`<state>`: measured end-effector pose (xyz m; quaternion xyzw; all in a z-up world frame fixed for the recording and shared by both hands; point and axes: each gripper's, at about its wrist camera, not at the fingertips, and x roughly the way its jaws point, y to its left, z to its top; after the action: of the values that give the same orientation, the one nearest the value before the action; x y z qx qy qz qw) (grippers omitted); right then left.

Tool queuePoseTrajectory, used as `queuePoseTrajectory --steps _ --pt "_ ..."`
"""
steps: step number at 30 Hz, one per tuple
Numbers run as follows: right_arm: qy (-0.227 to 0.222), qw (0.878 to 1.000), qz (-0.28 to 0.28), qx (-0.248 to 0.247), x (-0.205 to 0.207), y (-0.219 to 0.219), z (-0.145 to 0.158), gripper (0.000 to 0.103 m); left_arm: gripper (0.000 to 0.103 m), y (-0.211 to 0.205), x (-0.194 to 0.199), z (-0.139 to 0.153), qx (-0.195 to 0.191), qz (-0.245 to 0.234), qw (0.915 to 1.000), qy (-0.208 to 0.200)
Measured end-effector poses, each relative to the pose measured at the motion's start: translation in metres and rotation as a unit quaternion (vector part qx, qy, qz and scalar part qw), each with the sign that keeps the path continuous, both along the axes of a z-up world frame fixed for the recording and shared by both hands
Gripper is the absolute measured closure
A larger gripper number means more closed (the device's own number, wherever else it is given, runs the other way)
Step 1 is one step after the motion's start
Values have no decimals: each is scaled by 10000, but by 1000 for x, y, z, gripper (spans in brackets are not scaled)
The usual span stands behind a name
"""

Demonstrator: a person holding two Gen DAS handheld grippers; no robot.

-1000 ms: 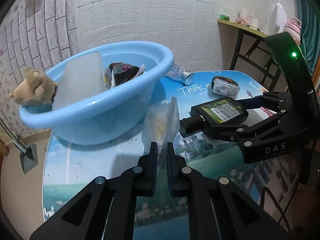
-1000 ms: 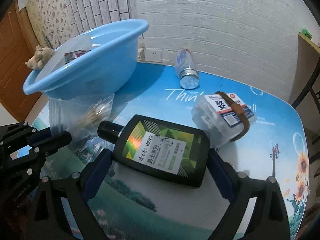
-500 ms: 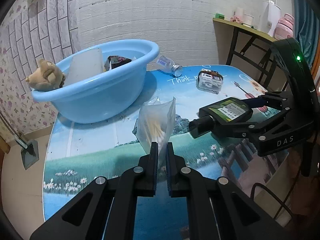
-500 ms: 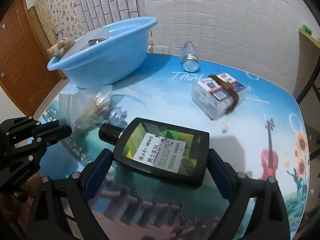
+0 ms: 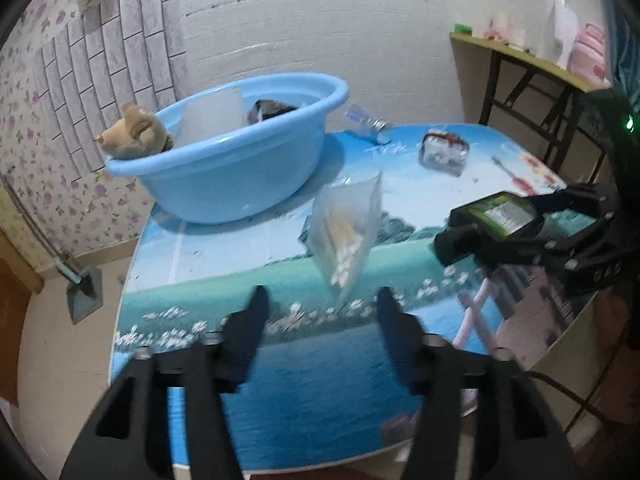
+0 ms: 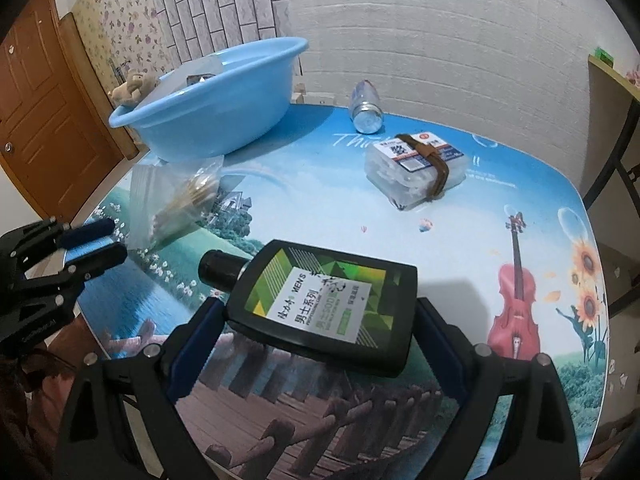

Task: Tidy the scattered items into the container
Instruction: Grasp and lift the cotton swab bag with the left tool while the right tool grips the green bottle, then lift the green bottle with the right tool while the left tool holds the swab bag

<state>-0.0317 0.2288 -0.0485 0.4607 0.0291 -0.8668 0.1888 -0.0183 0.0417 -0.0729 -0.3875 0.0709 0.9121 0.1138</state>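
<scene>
We see our left gripper [image 5: 320, 308] spread wide, the clear bag [image 5: 346, 228] of small pale pieces loose just beyond its fingers over the table [image 5: 304, 380]. Our right gripper [image 6: 316, 328] clamps the flat black bottle [image 6: 324, 304], lifted above the near edge. The blue basin [image 5: 236, 160] stands far left with a toy bear [image 5: 134, 136] inside; a plastic box [image 6: 416, 168] and a small jar [image 6: 366, 106] lie far right.

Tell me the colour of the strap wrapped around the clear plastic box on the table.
Brown. The strap loops around the clear plastic box; the right wrist view shows it best.
</scene>
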Motion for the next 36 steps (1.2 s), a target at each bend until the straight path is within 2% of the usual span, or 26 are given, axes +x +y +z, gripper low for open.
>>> queuePoseTrajectory --steps 1,3,4,6,9,16,17,18,19,20,25,29,36 --pt "-6 10000 -3 8 -1 1 -2 9 29 2 -1 0 -13 -21 10000 36" --pt "32 10000 1 79 -1 0 -2 9 17 7 -5 1 -128 3 9998 127" --pt "39 10000 -1 82 -1 0 -2 9 14 9 -9 1 -181 25 9997 160" --pt "49 9999 -38 106 -2 1 -2 9 14 12 -20 -1 -146 34 9998 91" --pt "64 9998 -74 145 -3 1 -4 9 14 11 -37 -7 116 6 9998 -141" --pt "81 9997 -51 211 -4 -1 -5 8 15 12 -56 -20 214 70 9992 -315" --pt "87 9997 -42 228 -4 -2 -5 8 16 12 -56 -21 209 51 9993 -316" --pt "101 9996 -34 254 -5 -3 -6 8 30 13 -57 -21 213 4 9993 -313" --pt "114 9995 -32 283 -5 -4 -6 8 56 15 -58 -23 212 -101 9990 -369" --pt "120 9995 -33 306 -5 -4 -7 8 67 17 -60 -25 206 -142 9987 -452" --pt "102 9988 -58 477 -9 -9 -13 8 78 17 -60 -25 334 -223 9982 -441" --pt "67 9989 -58 458 -12 -8 -16 7 81 17 -55 -21 389 -236 9984 -346" --pt "115 9998 -54 148 -9 0 -15 10 81 10 -43 -5 629 -193 9977 -130"
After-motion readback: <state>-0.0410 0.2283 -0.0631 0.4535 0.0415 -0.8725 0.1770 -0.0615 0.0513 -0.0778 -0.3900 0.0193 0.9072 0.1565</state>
